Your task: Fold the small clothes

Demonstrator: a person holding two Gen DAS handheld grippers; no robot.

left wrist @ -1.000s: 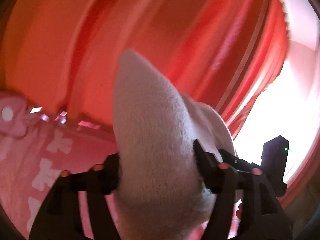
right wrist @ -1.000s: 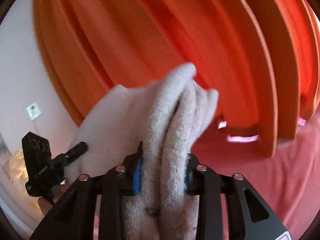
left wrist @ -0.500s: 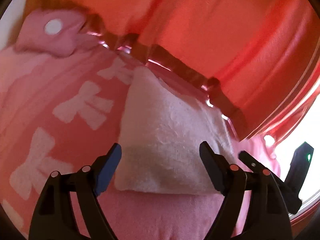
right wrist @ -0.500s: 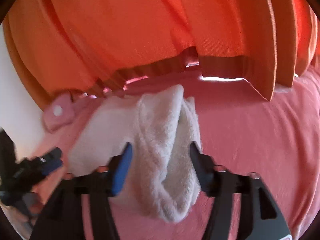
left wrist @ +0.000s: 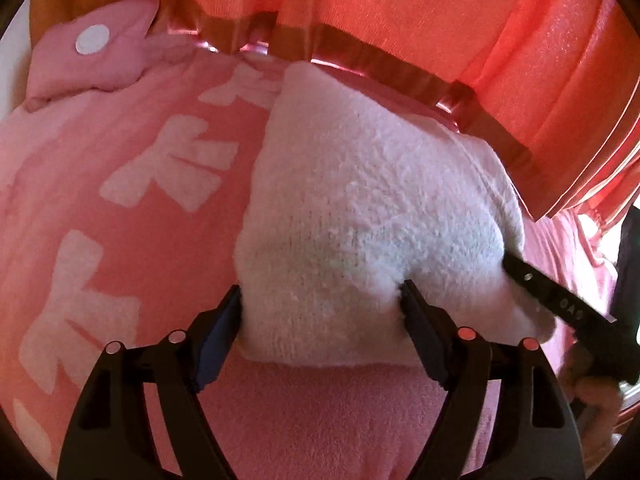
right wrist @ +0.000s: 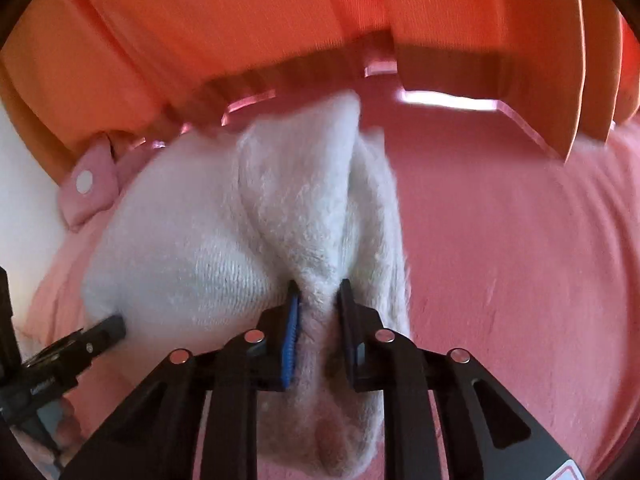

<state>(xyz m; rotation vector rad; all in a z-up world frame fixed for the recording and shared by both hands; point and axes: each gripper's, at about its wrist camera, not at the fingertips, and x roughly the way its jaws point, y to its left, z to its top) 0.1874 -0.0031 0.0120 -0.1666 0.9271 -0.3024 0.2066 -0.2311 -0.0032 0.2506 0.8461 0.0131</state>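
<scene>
Legible marking is scarce. In the left wrist view, the black body of the right gripper (left wrist: 568, 304) carries small pale characters that appear to read "0A0"; the reading is uncertain. In the right wrist view, the black body of the left gripper (right wrist: 60, 364) bears a short line of pale print, too small and blurred to make out. A white label (right wrist: 570, 474) with red edging sits at the bottom edge on the near gripper's frame; nothing on it can be read.
</scene>
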